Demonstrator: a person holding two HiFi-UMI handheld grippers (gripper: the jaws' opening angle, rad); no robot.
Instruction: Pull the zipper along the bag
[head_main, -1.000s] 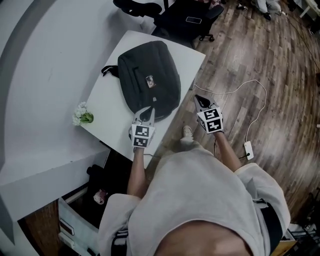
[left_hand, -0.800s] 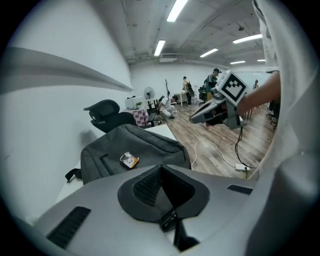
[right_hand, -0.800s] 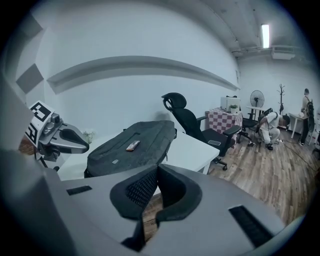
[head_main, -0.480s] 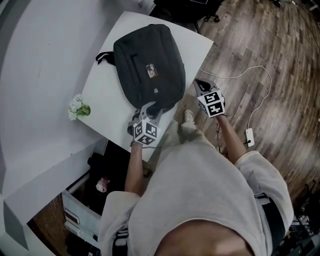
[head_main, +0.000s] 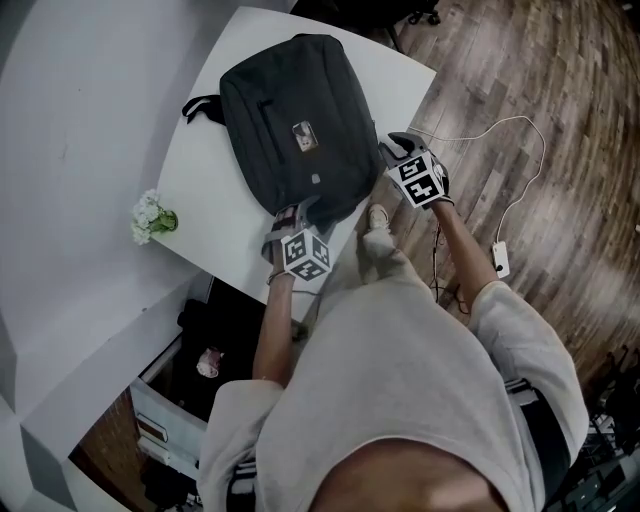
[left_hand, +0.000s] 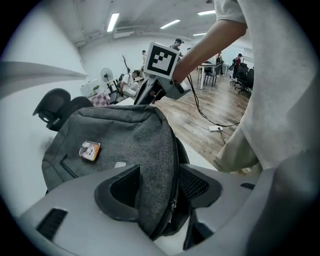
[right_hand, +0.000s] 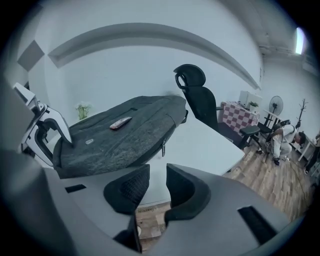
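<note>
A dark grey bag lies flat on the white table. My left gripper is at its near corner. In the left gripper view the bag's edge, with the zipper along it, stands between the jaws. They are opening, and a gap shows at the right pad. My right gripper hovers beside the bag's right edge, past the table's rim. Its jaws are opening with nothing between them. A metal zipper pull hangs from the bag's side ahead of them.
A small vase of white flowers stands at the table's left edge. A black office chair is beyond the table. A white cable with an adapter lies on the wooden floor at the right. Boxes sit under the table.
The left gripper has moved forward onto the bag's near corner and its jaws have parted. The right gripper has moved up toward the bag's right edge and its jaws have parted too.
</note>
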